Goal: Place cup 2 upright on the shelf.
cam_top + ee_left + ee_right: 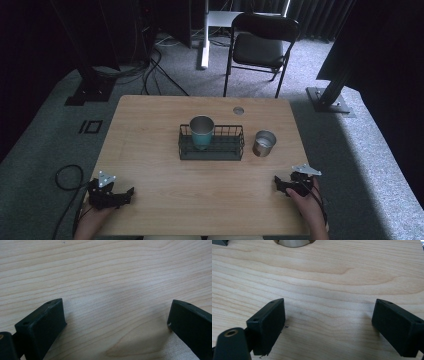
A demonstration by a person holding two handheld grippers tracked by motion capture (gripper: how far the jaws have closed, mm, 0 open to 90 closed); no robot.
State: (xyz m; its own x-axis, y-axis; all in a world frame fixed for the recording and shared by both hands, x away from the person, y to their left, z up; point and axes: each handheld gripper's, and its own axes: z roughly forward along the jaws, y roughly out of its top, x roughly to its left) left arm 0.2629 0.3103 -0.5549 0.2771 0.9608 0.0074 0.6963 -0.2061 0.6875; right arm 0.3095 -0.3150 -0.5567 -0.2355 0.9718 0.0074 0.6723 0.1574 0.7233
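My left gripper (117, 322) rests low over bare wood, its jaws spread wide with nothing between them but the grain of the table (105, 270). My right gripper (328, 325) sits the same way, jaws wide apart and empty over the tabletop, with the base of the steel cup (293, 243) just in sight at the far edge of the right gripper view. From above, my left gripper (131, 191) lies at the near left corner of the table (150, 125) and my right gripper (276, 182) at the near right, each in one of my hands, well apart from one another and from everything else on the wood. The steel cup (263, 143) stands upright ahead of my right gripper, just beside the right end of a dark wire basket (220, 150) at the middle of the table. A teal cup (202, 132) stands upright inside the basket, toward its left end. Beyond the table, a black folding chair (257, 47) stands on the grey carpet
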